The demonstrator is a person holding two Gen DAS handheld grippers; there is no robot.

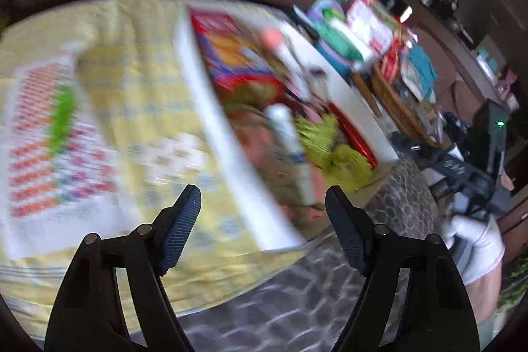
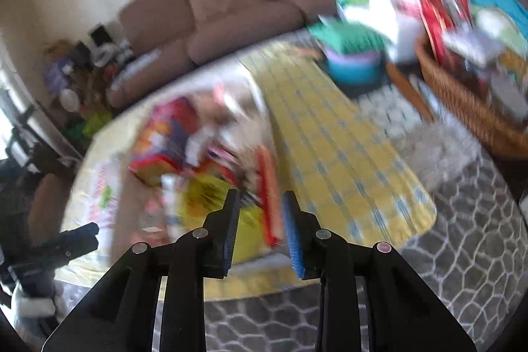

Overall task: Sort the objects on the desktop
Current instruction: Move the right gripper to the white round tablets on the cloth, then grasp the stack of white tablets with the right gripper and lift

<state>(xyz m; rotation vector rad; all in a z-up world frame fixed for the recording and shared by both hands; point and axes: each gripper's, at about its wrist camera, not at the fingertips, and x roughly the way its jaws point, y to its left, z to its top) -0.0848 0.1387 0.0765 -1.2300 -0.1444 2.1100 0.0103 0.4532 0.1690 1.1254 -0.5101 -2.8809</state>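
Note:
A white tray (image 1: 211, 108) on the yellow checked tablecloth (image 1: 138, 81) holds a red, blue and yellow box (image 1: 231, 55), a white tube (image 1: 290, 141), a yellow-green packet (image 1: 333, 150) and a pink-capped white bottle (image 1: 280, 51). My left gripper (image 1: 262, 188) hangs open above the tray's near corner, with nothing between its fingers. In the right wrist view the box (image 2: 165, 134), the tube (image 2: 170, 197), the packet (image 2: 204, 197) and a red-orange bar (image 2: 269, 190) appear blurred. My right gripper (image 2: 260, 193) hovers over them with a narrow gap and holds nothing.
A colourful printed sheet (image 1: 49, 147) with a green item (image 1: 61, 121) lies left of the tray. Stacked teal and purple bowls (image 2: 353, 61) and a full wicker basket (image 2: 468, 111) stand beyond the table. A brown sofa (image 2: 231, 12) is behind, and a grey patterned rug (image 2: 462, 253) lies below.

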